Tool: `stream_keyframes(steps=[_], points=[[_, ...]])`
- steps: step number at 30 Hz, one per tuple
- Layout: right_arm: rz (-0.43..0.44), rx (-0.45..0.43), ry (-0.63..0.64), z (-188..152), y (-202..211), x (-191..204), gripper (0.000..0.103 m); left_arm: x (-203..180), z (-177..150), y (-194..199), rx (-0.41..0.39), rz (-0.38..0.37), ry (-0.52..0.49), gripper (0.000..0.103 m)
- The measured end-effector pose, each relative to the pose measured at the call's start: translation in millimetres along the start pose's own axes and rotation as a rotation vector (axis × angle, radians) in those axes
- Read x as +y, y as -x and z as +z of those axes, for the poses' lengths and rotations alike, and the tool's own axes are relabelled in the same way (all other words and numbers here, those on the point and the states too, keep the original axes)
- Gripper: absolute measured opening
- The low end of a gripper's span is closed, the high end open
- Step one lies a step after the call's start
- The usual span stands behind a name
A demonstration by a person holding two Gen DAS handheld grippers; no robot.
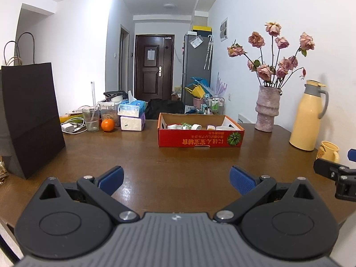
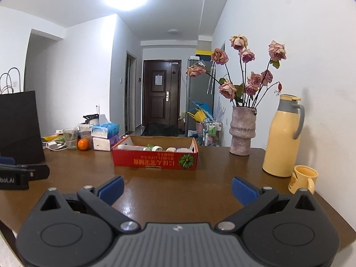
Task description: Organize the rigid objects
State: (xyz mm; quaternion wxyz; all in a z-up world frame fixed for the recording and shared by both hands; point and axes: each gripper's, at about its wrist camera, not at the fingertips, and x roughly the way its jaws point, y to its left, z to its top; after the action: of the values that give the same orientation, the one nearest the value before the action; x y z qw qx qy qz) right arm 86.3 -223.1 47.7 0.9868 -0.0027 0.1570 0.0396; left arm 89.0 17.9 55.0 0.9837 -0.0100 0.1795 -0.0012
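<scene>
A red cardboard box (image 1: 200, 139) stands on the brown wooden table (image 1: 155, 166), also in the right wrist view (image 2: 154, 159). It holds several small items, among them tape rolls (image 1: 195, 126) (image 2: 156, 148) and white containers. My left gripper (image 1: 175, 179) is open and empty, low over the near table, well short of the box. My right gripper (image 2: 176, 189) is open and empty, also short of the box. Each gripper's side shows in the other's view: the right one (image 1: 336, 175) and the left one (image 2: 20, 175).
A black paper bag (image 1: 29, 120) stands at the left. An orange (image 1: 108, 124), a glass (image 1: 90, 119), tissue packs (image 1: 132, 115) and a charger sit at the back left. A vase of roses (image 1: 267, 109), a yellow thermos (image 1: 308, 118) and a yellow mug (image 2: 302, 179) line the right wall.
</scene>
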Motion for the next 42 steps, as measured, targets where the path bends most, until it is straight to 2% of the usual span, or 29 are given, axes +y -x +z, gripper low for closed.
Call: stream_keyframes(steps=[12, 42], points=[[-0.018, -0.023, -0.001, -9, 33, -1, 0.103, -3, -12, 31, -0.028, -0.014, -0.005, 0.103], [-0.03, -0.008, -0.002, -13, 31, -2, 0.103, 0, -16, 32, -0.019, -0.008, -0.009, 0.103]])
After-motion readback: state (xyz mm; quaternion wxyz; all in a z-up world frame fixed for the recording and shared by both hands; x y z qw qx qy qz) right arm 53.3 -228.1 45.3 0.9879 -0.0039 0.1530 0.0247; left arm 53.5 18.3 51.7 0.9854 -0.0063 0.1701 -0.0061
